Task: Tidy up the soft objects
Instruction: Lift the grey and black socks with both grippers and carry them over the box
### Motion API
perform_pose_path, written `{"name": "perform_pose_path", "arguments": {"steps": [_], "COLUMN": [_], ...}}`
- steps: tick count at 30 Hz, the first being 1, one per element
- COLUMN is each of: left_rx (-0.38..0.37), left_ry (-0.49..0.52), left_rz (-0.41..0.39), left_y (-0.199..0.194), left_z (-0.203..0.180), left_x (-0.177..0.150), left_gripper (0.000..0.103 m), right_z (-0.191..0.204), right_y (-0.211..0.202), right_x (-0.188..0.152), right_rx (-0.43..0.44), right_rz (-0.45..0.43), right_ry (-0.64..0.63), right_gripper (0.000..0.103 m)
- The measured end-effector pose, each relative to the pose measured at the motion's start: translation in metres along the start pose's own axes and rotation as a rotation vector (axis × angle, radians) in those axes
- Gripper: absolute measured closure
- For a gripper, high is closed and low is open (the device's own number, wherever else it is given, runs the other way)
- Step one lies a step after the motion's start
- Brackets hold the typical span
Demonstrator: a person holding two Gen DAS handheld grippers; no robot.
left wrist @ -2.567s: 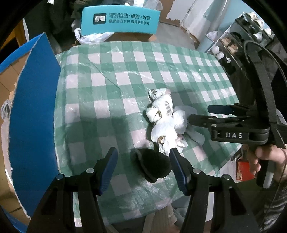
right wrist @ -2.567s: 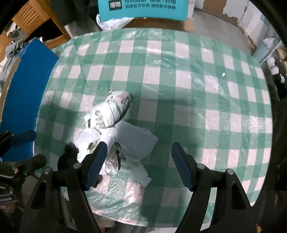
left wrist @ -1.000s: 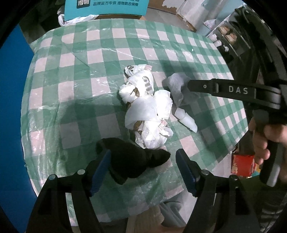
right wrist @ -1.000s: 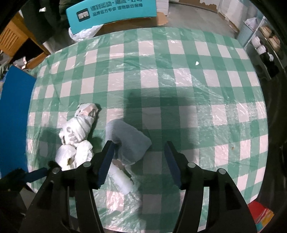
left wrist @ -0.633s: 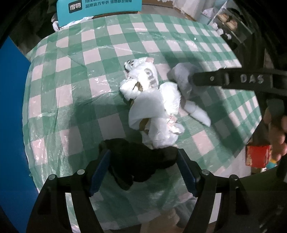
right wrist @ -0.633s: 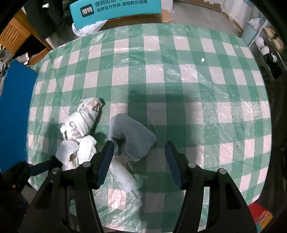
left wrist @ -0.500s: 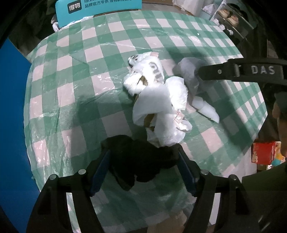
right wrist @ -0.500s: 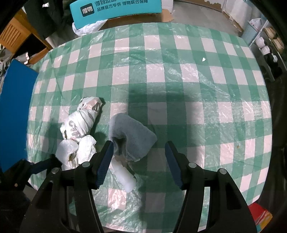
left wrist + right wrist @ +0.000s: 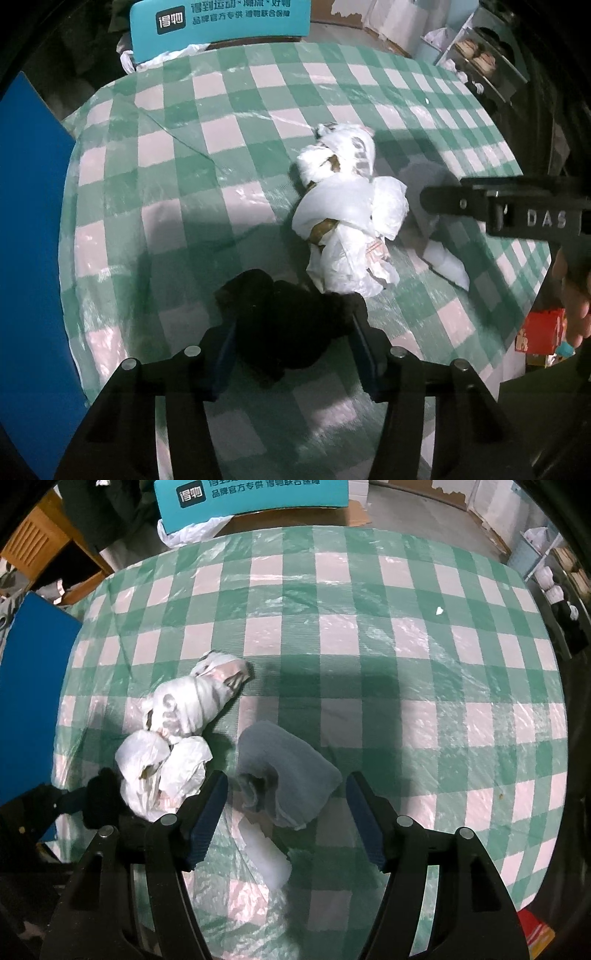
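The left gripper [image 9: 291, 339] has just been closing on a limp black cloth [image 9: 284, 325], pads pressing its bunched middle. Beside the white bags [image 9: 177, 734], the right gripper [image 9: 286, 812] has been opening, jaws apart around a soft grey cloth [image 9: 291, 775].

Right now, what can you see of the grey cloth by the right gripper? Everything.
The grey cloth is a soft, towel-like piece, folded into a thick wad with a curled-in opening at its near-left corner. It lies flat on the checked tablecloth, between the fingers of the right gripper, whose jaws have just been opening and do not press on it. A small white piece lies at its near edge; the white plastic bundle sits just left.
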State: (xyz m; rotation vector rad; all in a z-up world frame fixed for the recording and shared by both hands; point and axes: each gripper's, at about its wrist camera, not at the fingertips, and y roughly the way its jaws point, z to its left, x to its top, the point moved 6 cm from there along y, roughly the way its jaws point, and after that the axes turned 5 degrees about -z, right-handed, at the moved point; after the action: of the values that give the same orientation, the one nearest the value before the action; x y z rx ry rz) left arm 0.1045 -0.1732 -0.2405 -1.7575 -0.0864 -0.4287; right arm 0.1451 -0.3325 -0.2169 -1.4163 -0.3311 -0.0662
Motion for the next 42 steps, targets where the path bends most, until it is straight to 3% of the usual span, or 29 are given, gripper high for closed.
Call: {"name": "perform_pose_path", "arguments": {"steps": [11, 17, 23, 42], "left_rx": [-0.039, -0.056, -0.048, -0.035], "left_ry": [-0.025, -0.063, -0.074, -0.129], "left_rz": [-0.02, -0.026, -0.064, -0.169], "left_y": [-0.005, -0.014, -0.03, -0.081], "left_z": [0.012, 0.017, 0.022, 0.037], "left_x": [0.005, 0.001, 0.004, 0.016], "left_gripper": [0.053, 0.053, 0.053, 0.053], "right_z": [0.014, 0.017, 0.017, 0.061], "right_y": [0.022, 0.027, 0.014, -0.048], "right_x": [0.005, 0.005, 0.01, 0.015], "right_rx": [-0.04, -0.052, -0.028, 0.02], "right_rz": [0.016, 0.032, 0.001, -0.097], "right_ry": [-0.052, -0.064, -0.051, -0.119], "right_gripper": [0.036, 0.064, 0.073, 0.073]}}
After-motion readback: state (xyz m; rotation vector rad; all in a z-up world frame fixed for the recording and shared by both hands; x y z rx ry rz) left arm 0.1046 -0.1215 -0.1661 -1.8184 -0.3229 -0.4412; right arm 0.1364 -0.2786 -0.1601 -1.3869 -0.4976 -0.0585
